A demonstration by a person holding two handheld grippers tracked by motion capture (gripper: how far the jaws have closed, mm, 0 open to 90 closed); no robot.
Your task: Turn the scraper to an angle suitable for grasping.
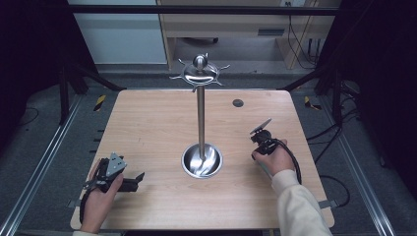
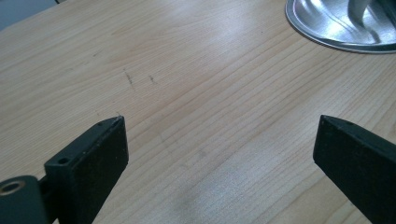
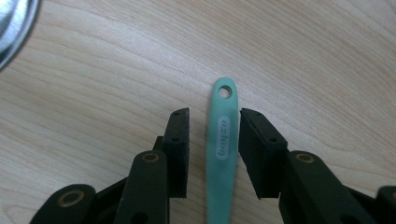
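A teal utensil handle [image 3: 223, 140] with a hanging hole at its tip lies flat on the wooden table [image 1: 147, 128]. My right gripper [image 3: 215, 113] is open around it, one jaw on each side with a narrow gap to the handle. In the high view the right gripper [image 1: 259, 146] points down at the table, right of the stand's round base [image 1: 201, 161]. A shiny metal stand [image 1: 200, 113] rises from that base to a ring of hooks [image 1: 199, 73]. My left gripper [image 1: 134, 180] lies low at the near left, open wide over bare wood [image 2: 219, 126].
The stand's base rim [image 2: 336, 28] is at the upper right of the left gripper view. A small dark round cap [image 1: 238, 103] sits in the table's far right part. Black frame bars and cables surround the table.
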